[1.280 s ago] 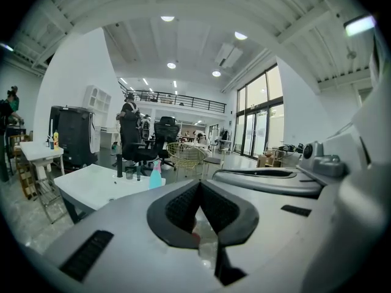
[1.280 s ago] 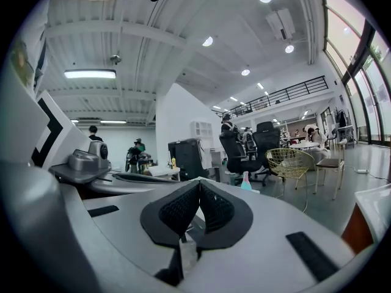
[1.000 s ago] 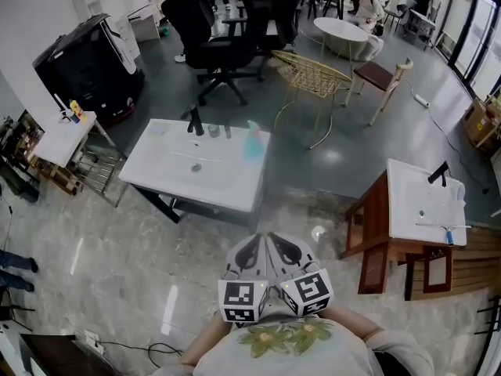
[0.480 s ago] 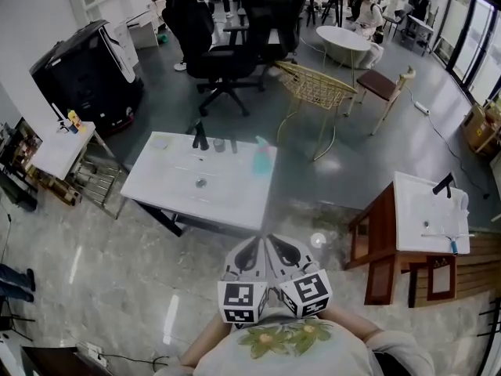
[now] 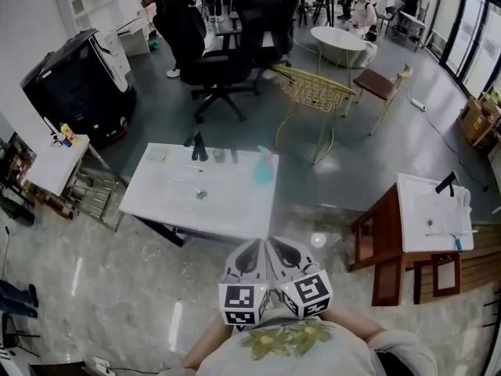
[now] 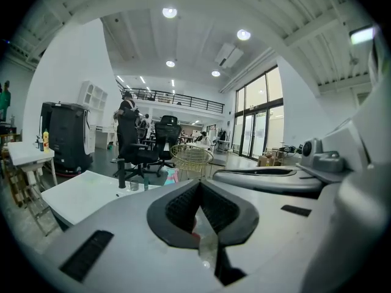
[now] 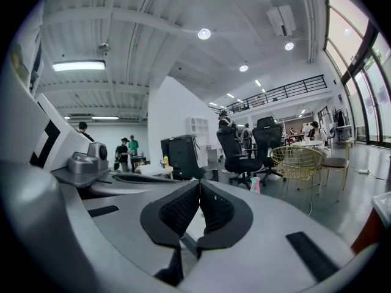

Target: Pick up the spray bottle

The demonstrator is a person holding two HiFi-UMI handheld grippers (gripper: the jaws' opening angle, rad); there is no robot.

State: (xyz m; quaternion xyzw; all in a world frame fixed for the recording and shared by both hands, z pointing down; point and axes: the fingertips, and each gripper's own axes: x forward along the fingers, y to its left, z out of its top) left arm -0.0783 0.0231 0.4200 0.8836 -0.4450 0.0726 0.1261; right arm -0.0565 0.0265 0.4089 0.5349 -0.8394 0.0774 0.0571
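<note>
The spray bottle point(image 5: 264, 168), pale teal with a pink tint, stands upright at the far right corner of a white sink table point(image 5: 227, 202). It shows small and distant in the left gripper view point(image 6: 171, 176) and in the right gripper view point(image 7: 255, 185). Both grippers are held side by side close to my chest, pointing toward the table. The left gripper point(image 5: 249, 253) point(image 6: 198, 185) is shut and holds nothing. Beside it, the right gripper point(image 5: 286, 253) point(image 7: 199, 185) is shut and holds nothing. A stretch of floor lies between them and the table.
A black faucet point(image 5: 198, 146) and small cups point(image 5: 218, 155) stand along the sink table's far edge. Black office chairs point(image 5: 205, 49) and a yellow wire chair point(image 5: 313, 88) stand behind it. A wooden stand with a second sink point(image 5: 429, 214) is at the right, a black cabinet point(image 5: 74, 81) at the left.
The sink table and bottle have slid lower in the head view, nearer to me. Both grippers keep the same spot in the view and stay shut.
</note>
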